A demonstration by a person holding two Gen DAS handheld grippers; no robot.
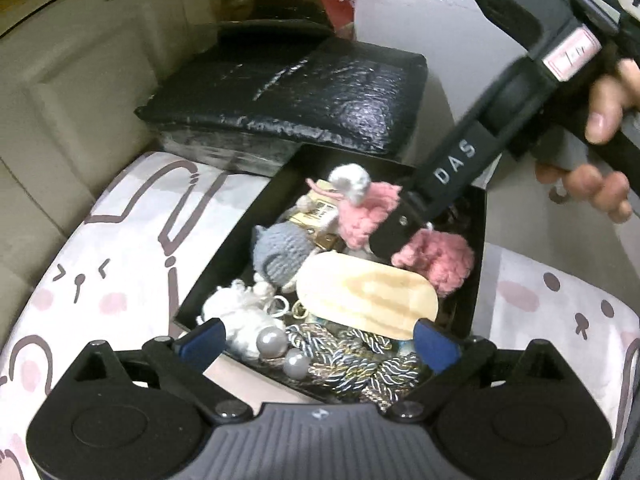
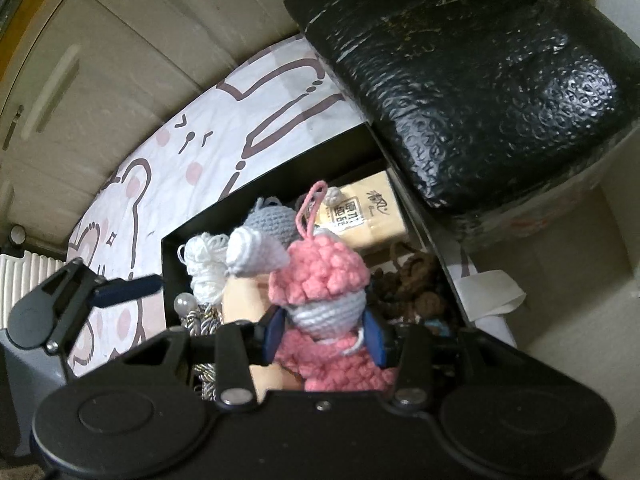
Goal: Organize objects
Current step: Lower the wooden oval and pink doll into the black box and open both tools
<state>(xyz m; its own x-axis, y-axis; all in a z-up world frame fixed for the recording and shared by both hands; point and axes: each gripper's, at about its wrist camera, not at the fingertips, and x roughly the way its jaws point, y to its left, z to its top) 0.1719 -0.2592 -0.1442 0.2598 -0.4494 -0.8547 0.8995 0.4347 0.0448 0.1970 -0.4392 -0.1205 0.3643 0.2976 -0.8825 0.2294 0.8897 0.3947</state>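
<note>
Both jaws differ: right gripper (image 2: 326,330) clamps pink doll (image 2: 320,280), left gripper (image 1: 316,340) apart over box rim (image 1: 224,264).

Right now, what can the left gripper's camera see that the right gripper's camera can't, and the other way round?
Only the left view shows the person's hand on the right gripper, the oval wooden piece whole and two pearl beads. Only the right view shows a yellow packet with printed characters and brown cord. Both show the black box, the pink crochet doll clamped by the right gripper, and the black padded parcel.

Black grippers (image 1: 316,344) — blue fingertip pads (image 1: 436,346), silver screws, white "DAS" lettering — bare-skinned hand (image 1: 600,160).
</note>
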